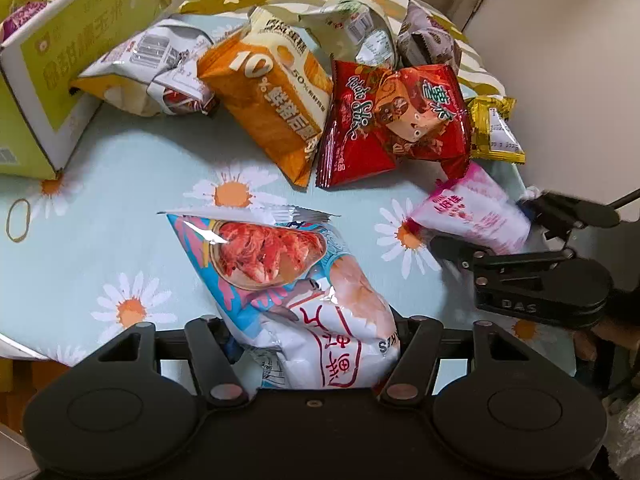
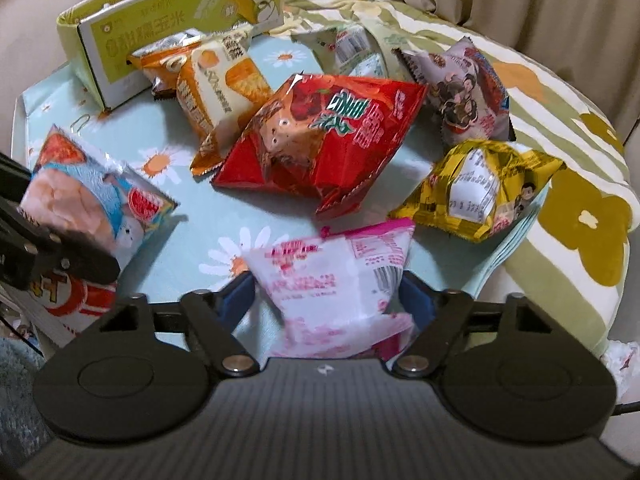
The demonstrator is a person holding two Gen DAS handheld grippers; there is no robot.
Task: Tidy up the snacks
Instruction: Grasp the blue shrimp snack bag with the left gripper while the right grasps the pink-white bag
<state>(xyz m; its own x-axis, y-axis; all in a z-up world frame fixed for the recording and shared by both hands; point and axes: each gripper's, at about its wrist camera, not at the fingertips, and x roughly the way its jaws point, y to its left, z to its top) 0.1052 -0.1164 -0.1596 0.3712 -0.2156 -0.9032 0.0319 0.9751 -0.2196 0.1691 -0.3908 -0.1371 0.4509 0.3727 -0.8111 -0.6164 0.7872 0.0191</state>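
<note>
Left tongs: your left gripper [image 1: 316, 344] is clamped on the near end of the blue-and-white crinkly plastic snack bag with a red shrimp picture [image 1: 280, 280]; both pads press its sides.
Right tongs: your right gripper [image 2: 328, 300] has the pink-and-white plastic snack packet [image 2: 336, 280] between its blue-padded fingers [image 2: 236, 300]. That view is blurred, so you cannot tell for certain whether the pads are pressing it.
Shrimp bag: it lies on the pale blue daisy-print tablecloth [image 1: 120, 200] near the table's front edge, its far end pointing toward the middle.
Pink packet: it sits near the front right edge of the cloth, just beside the shrimp bag's right.
Middle of cloth: a shiny red foil chip bag [image 2: 320, 140] lies just beyond your pink packet, touching an orange-and-cream foil cake packet [image 2: 220, 96] on its left.
Right edge: a crumpled yellow foil packet [image 2: 480, 188] rests by the cloth's edge, with a grey printed snack packet [image 2: 460, 88] behind it.
Back left corner: a yellow-green cardboard box with a bear drawing [image 2: 180, 20] stands open on its side, small packets at its mouth.
Left edge: a tan rubber band [image 1: 18, 220] lies flat on the cloth.
</note>
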